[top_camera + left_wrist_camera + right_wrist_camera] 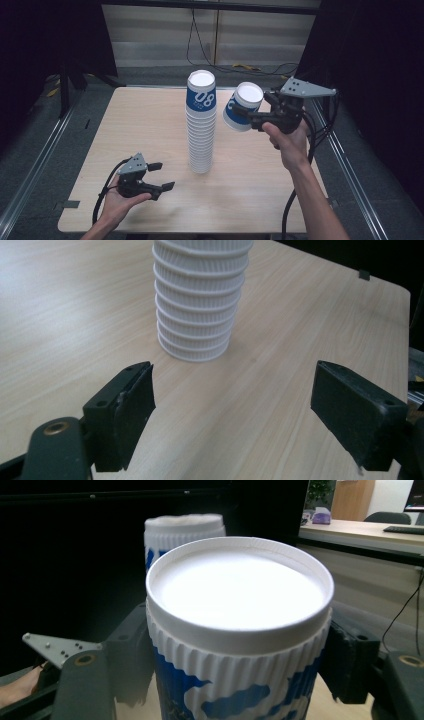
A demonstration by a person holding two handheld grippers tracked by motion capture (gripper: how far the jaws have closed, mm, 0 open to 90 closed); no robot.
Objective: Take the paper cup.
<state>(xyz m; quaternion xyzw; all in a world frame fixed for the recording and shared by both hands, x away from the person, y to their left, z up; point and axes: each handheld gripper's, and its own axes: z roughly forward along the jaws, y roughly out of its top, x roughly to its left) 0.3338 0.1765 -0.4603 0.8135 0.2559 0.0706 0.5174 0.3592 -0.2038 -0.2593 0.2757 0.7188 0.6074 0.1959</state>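
A single blue-and-white paper cup (243,107) is held in the right gripper (241,114), upside down and tilted, its white base facing up and toward the camera. It is carried in the air just right of the top of the cup stack (201,125), near it but clear of it. In the right gripper view the cup (239,630) is seen clamped at its ribbed upper band between the two black jaws, pads pressed on either side; the stack top (184,530) is seen behind it, blurred.

The stack stands upright near the middle of the wooden table (150,120), many inverted cups nested, the top one showing blue print. In the left gripper view only its lower ribbed rims (200,305) are seen, resting flat on the tabletop.

The left gripper (161,176) is held low over the near left part of the table, jaws spread wide, nothing between them, well apart from the stack.

Progress, as judged: whether the cup is being added to or taken off the stack cannot be told from these frames. If adding: pick done, alignment over the stack top and seating left. If removing: separation done, set-down on the table left. No loose cups are seen elsewhere on the table, so the work is judged to be at either its first removal or its last addition.
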